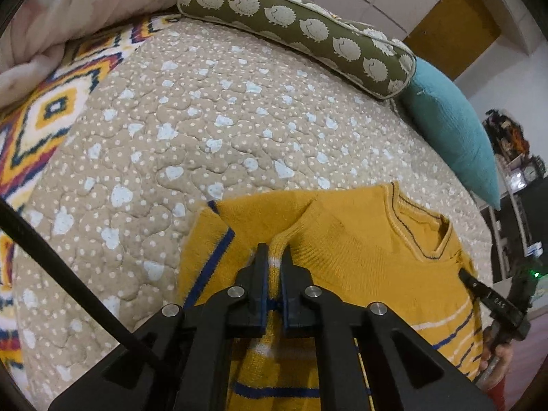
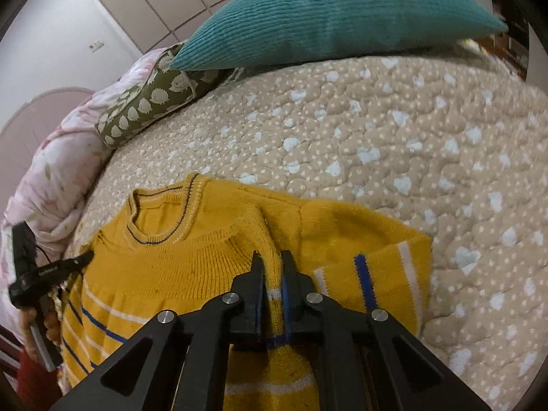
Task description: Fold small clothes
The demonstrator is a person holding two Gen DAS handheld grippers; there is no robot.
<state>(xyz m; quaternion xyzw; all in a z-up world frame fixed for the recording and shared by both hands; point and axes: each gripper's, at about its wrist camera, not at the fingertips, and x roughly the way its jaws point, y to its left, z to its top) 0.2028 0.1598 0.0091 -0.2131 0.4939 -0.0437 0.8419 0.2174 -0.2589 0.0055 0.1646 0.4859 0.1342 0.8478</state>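
The yellow sweater (image 1: 359,257) lay face up on the bed (image 1: 205,120), neck toward the pillows (image 1: 291,17), w/ both sleeves already turned in over the chest. The left tool (image 1: 275,257) was clamped narrow on a raised ridge of knit at the left sleeve/shoulder, and the right tool (image 2: 272,263) was pinched the same way on the right side, so the step in hand looked like the side fold, both grips set. Next move prob. called for lifting both pinches together & carrying them evenly across the body, keeping the fabric taut so sleeves didn't slip out.
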